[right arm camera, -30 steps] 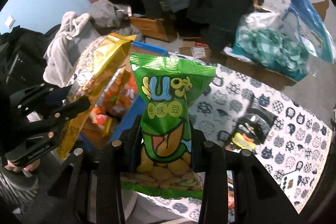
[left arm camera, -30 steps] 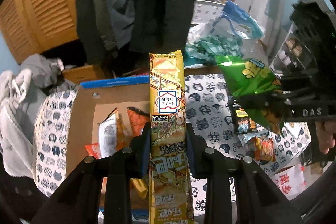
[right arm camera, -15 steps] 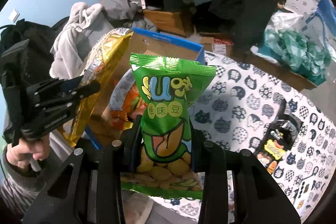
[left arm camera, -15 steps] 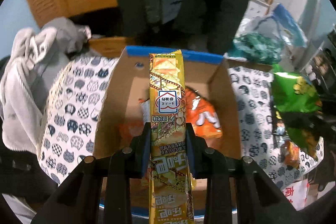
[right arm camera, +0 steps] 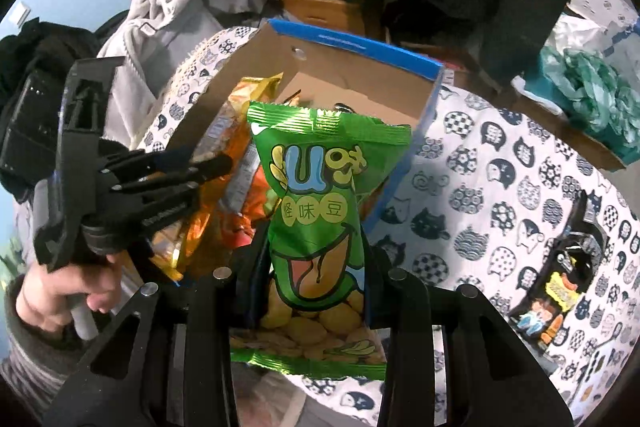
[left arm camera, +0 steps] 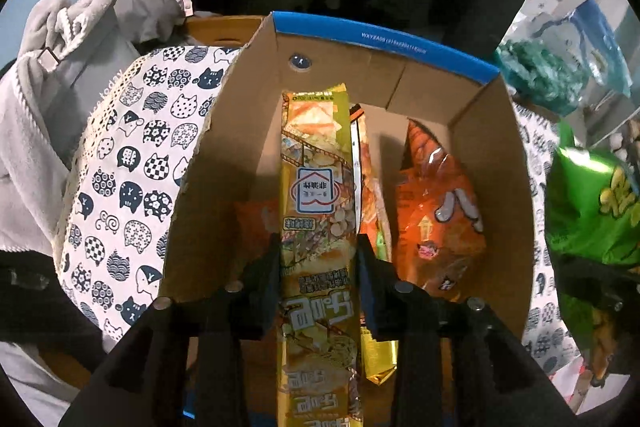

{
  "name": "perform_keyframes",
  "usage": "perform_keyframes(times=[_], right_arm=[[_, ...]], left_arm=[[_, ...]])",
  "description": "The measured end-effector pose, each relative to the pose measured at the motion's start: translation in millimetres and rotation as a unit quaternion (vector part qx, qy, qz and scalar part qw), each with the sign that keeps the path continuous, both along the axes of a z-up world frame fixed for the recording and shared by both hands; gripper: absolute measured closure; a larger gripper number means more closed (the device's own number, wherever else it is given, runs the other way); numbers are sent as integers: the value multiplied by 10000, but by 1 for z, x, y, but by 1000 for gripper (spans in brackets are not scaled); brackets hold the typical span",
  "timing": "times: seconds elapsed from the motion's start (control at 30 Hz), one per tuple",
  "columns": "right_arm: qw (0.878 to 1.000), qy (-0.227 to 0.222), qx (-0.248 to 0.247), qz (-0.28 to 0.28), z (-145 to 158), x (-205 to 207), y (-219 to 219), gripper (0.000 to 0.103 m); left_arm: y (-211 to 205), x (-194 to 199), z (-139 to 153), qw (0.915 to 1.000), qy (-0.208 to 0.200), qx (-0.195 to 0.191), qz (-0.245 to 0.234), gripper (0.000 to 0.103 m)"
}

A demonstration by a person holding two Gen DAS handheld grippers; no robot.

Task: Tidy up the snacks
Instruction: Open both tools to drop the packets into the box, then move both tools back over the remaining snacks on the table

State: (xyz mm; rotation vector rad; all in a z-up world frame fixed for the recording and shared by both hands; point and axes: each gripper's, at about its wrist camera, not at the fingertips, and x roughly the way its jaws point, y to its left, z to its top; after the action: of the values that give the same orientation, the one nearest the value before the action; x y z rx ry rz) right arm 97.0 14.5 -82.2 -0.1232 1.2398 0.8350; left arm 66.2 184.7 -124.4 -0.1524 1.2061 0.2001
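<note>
My left gripper (left arm camera: pixel 318 255) points steeply down into the open brown cardboard box w/ a blue top edge (left arm camera: pixel 384 41), and the long yellow foil snack pack (left arm camera: pixel 316 195) stands on end between its fingers, upper end deep inside the box. The jaws have just been easing apart; the pack is betw. them, and there's a thin gap on the right side, so I can't tell if the pads press it at all. Already in the box: an orange foil snack bag (left arm camera: pixel 438 211) leaning at the right wall, a slim bag just beside the yellow pack, another orange one low at left. My right gripper (right arm camera: pixel 316 267) is clamped tight on the green crinkly bag of coated beans (right arm camera: pixel 320 211), held upright just outside the box's near right corner, above the white cloth w/ navy cat-face print (right arm camera: pixel 500 187). A small dark snack packet (right arm camera: pixel 560 291) lies on that cloth, well apart from the box. Grey fleece clothing (left arm camera: pixel 60 67) is heaped left of it.
</note>
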Motion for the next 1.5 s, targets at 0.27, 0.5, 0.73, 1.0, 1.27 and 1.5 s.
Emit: perform_keyframes(times=[0.27,0.5,0.73,1.0,1.27,1.5], right_arm=[[10000,15,-7,-41,-9,6,36,68],[9998,53,-152,-77,-30,18,60,68],[9992,84,-382,-54,-52,22,76,67],[9990,1,-443,5,-55,25,74,54],[9993,-353,-128,6,-15,26,43,36],[9985,-500,-234,-13,10,21,3,35]], left_arm=[[9,-14,29,9995,-270,177,47,42],[30,-20,47,9979,-509,84,392,42],[28,-21,49,9982,-502,76,325,42],[22,-20,49,9986,-491,59,213,42],[13,-21,59,9978,-634,-9,171,37],[-17,-19,65,9971,-742,-165,-103,35]])
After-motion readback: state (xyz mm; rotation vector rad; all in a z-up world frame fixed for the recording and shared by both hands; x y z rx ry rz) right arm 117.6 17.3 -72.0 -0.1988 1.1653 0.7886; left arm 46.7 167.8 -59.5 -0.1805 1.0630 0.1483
